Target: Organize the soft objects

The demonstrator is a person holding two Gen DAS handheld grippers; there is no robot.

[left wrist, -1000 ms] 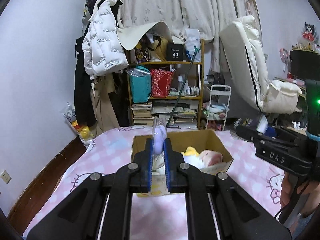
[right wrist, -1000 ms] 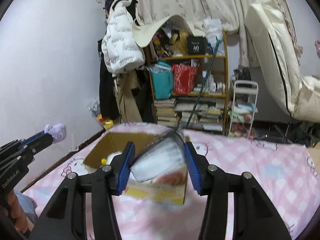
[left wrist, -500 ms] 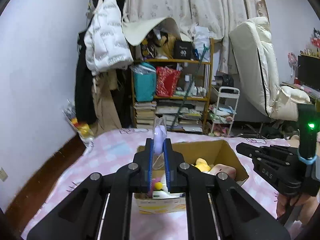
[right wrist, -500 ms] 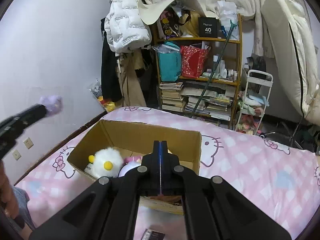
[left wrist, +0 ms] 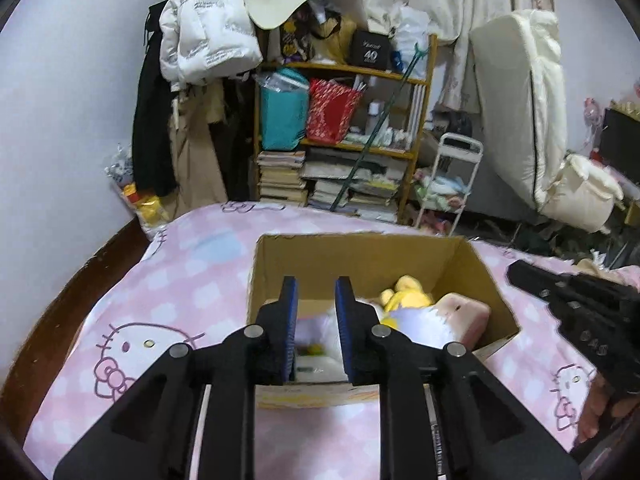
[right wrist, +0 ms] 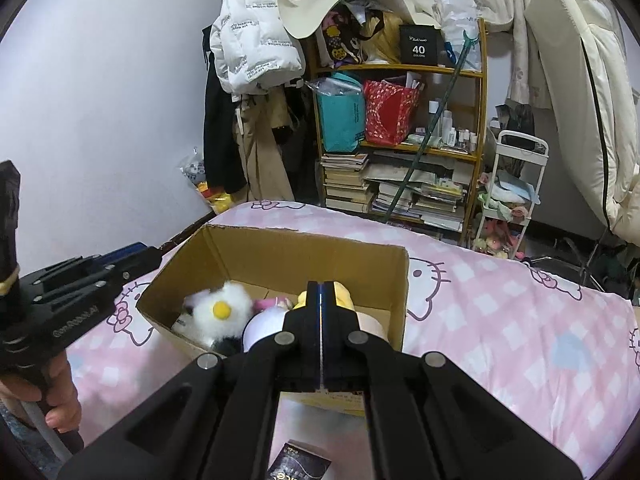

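An open cardboard box point(left wrist: 360, 252) stands on the pink Hello Kitty bedspread point(left wrist: 160, 292). It holds soft toys: a yellow plush point(left wrist: 408, 298), a pink plush point(left wrist: 464, 312) and, in the right wrist view, a white fluffy toy with a yellow dot point(right wrist: 220, 314) inside the box point(right wrist: 288, 252). My left gripper point(left wrist: 316, 292) is open and empty, held above the box's near left side. My right gripper point(right wrist: 321, 292) is shut and empty, over the box's near edge. Each gripper shows in the other's view, the right one point(left wrist: 568, 300) and the left one point(right wrist: 100, 272).
A wooden shelf point(left wrist: 352, 140) crammed with bags and books stands beyond the bed. Coats point(left wrist: 200, 40) hang to its left, a white cart point(left wrist: 452, 184) and a cream mattress point(left wrist: 520, 112) to its right. A small dark packet point(right wrist: 300, 464) lies on the bed near me.
My left gripper opened and the purple plush it held is gone from its jaws. The right gripper let its bagged toy go into the box and shut. Both moved closer over the box.
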